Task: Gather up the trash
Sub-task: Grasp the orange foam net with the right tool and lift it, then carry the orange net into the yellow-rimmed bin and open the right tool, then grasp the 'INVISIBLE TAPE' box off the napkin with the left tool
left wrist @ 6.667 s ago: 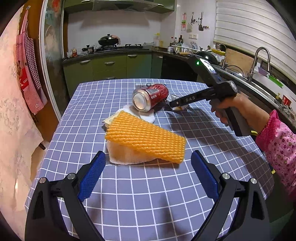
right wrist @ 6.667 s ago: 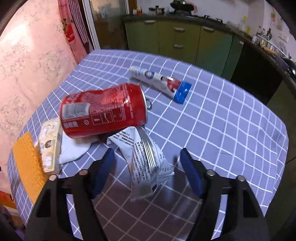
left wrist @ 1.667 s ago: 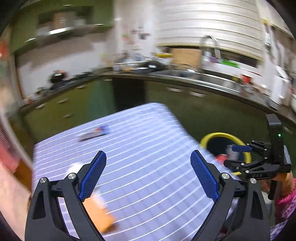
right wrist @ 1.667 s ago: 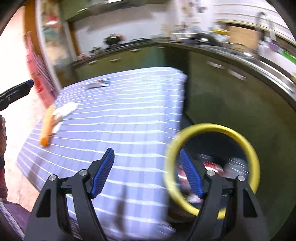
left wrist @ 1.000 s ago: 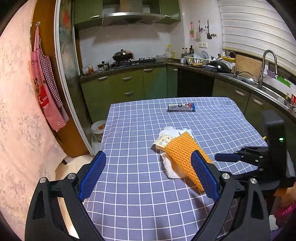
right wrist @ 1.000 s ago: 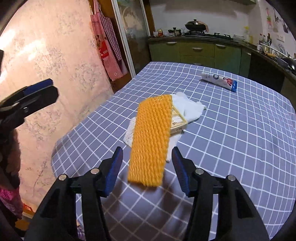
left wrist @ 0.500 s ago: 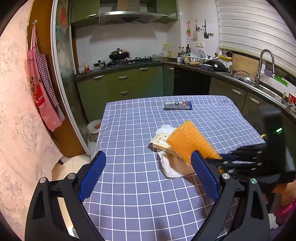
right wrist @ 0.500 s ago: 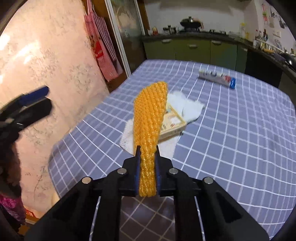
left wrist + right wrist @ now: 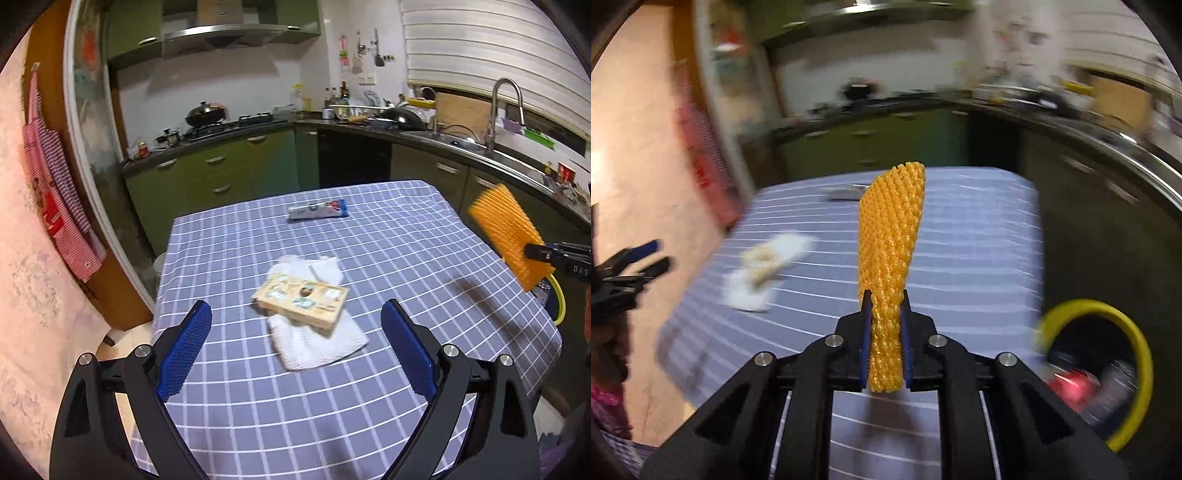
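Note:
My right gripper [image 9: 885, 325] is shut on an orange foam net sleeve [image 9: 891, 243] and holds it up in the air; the sleeve also shows in the left wrist view [image 9: 506, 236] at the table's right edge. A yellow-rimmed trash bin [image 9: 1137, 354] stands on the floor right of the table, with a red can [image 9: 1071, 384] inside. My left gripper [image 9: 295, 354] is open and empty above the near table edge. A small cardboard box [image 9: 301, 302] lies on a white cloth [image 9: 317, 339] mid-table. A toothpaste tube [image 9: 317, 211] lies at the far side.
The table has a blue checked cloth [image 9: 406, 258]. Green kitchen cabinets [image 9: 236, 173] and a counter with a sink tap [image 9: 498, 107] run behind and to the right. Aprons [image 9: 55, 206] hang on the left wall. The bin's rim [image 9: 559, 299] shows beside the table.
My right gripper has lifted the orange sleeve off the box and cloth and swung it right, toward the bin. The box now lies uncovered. The left gripper stayed open.

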Tool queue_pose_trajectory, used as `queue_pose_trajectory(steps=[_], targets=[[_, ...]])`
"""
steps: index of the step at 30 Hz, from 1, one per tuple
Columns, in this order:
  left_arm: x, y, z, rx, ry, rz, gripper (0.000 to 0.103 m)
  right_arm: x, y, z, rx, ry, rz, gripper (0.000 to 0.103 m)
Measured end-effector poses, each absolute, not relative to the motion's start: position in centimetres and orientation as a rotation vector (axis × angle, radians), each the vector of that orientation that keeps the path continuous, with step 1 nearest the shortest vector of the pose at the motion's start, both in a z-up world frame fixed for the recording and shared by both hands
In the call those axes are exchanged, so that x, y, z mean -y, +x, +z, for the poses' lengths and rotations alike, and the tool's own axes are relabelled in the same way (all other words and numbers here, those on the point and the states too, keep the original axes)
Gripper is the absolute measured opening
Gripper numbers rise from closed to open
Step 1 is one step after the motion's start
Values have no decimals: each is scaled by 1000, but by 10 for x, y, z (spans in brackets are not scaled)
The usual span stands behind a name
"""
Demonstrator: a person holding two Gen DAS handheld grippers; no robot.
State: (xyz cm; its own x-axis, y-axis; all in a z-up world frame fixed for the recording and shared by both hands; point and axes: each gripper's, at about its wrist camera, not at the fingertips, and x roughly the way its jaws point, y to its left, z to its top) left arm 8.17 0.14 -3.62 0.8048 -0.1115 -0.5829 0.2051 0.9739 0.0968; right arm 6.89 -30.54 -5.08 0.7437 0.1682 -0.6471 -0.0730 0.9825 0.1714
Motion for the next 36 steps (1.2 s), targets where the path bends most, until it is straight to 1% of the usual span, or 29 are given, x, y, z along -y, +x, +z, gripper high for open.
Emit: queue_pose_trajectory(steps=[5,8,9,11,13,15,25,36], targets=[[26,91,-39,-625,167,-215,92,389,58,-83,-797,170,-95,13],[40,97,-43,-639,171,-235,92,416,64,-105,-847,152,-183,18],[43,98,-45,-642,172,-239,92,420,66,-110,-858,144,-201,33],[50,104,-49,-650,179,-240,92,428,70,-116,-855,148,-239,54],[56,108,-52,-659,188,-235,92,429,69,-116,-836,146,-257,55],[58,113,-54,-662,195,-231,92,427,66,-112,-809,143,-255,60],[38,157,-80,-748,153,-188,92,387,73,-96,-787,96,-149,62],[42,226,-116,-833,76,11,92,352,95,-96,-794,74,-25,63]])
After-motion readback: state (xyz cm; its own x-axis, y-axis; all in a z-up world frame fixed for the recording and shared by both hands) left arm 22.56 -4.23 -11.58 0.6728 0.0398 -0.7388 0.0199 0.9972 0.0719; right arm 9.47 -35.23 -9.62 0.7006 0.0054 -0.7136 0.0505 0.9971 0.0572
